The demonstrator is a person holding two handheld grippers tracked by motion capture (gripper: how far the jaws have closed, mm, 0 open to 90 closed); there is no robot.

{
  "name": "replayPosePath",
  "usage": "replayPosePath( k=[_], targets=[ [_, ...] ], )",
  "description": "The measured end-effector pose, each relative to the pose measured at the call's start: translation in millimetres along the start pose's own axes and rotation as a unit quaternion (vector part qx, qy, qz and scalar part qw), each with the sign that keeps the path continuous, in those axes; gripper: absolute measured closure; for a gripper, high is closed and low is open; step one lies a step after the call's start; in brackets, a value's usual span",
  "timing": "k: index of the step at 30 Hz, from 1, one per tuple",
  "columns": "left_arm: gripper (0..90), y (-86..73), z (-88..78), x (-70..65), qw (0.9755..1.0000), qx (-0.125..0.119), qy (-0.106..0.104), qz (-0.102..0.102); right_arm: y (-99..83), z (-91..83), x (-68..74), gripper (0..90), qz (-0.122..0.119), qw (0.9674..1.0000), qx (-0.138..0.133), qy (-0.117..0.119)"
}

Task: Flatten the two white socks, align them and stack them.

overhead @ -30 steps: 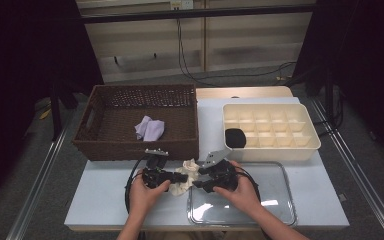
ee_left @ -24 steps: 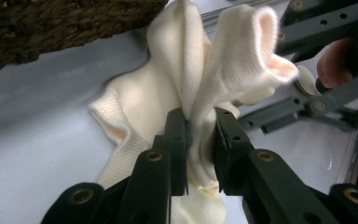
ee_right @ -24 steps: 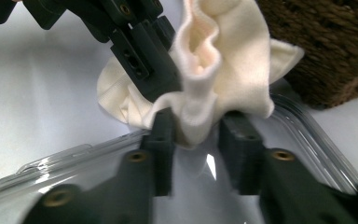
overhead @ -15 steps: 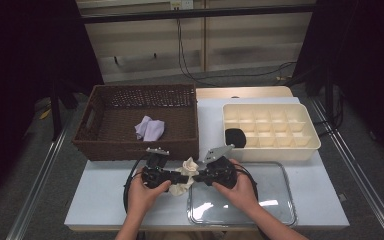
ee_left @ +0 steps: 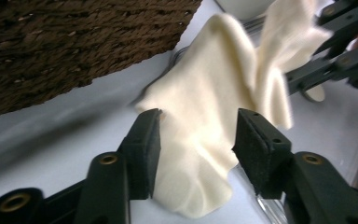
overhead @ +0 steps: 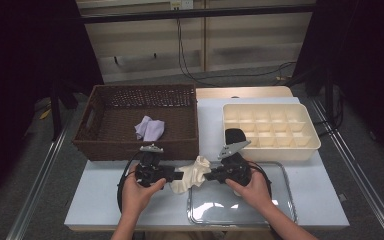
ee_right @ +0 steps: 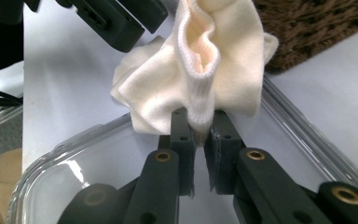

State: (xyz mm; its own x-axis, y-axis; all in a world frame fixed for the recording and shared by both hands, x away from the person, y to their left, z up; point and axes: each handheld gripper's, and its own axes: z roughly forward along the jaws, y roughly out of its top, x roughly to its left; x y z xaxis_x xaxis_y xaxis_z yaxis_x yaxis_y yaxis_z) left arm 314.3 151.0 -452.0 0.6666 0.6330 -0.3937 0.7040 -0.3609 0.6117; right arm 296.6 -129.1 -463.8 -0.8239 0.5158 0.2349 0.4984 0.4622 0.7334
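White table [overhead: 130, 197], brown wicker basket [overhead: 97, 145] back left, cream compartment tray [overhead: 310, 145] back right, clear glass tray [overhead: 280, 212] front right, cream sock [overhead: 192, 175] partly resting between basket and glass tray

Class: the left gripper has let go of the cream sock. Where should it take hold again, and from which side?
Grip the loose lower fold of the sock, coming level from the basket side. That fold hangs free between the open left gripper, while the right gripper pinches the ribbed cuff.

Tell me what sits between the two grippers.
In the high view, the cream sock lies between the left gripper and right gripper; the right one pinches its cuff.
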Motion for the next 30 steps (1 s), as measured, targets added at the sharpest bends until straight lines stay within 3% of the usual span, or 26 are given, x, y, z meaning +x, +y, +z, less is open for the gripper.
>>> replayPosePath(
  k=[7, 9, 11, 22, 30],
  targets=[
    [58.6, -1.8, 16.1, -5.5, 0.9992, 0.017, 0.019, 0.03, -0.4, -8.4, -1.0, 82.6, 0.001, 1.0, -0.005, 0.003],
    [60.1, -1.8, 23.9, -10.6, 0.9973, 0.035, 0.035, 0.053, 2.1, -12.5, 1.3, 82.6, -0.001, 1.0, -0.007, 0.003],
    [61.1, -2.1, 25.5, -11.0, 0.9969, 0.039, 0.039, 0.057, 3.0, -15.6, 1.0, 82.6, -0.002, 1.0, -0.009, 0.002],
    [61.8, -2.2, 24.7, -10.5, 0.9969, 0.039, 0.042, 0.053, -7.5, -32.6, -13.2, 82.5, 0.019, 0.9996, -0.018, -0.012],
    [58.1, -0.8, 24.5, -10.2, 0.9975, 0.039, 0.034, 0.048, -4.9, -33.1, -9.2, 81.9, 0.012, 0.9999, -0.008, -0.006]
  ],
)
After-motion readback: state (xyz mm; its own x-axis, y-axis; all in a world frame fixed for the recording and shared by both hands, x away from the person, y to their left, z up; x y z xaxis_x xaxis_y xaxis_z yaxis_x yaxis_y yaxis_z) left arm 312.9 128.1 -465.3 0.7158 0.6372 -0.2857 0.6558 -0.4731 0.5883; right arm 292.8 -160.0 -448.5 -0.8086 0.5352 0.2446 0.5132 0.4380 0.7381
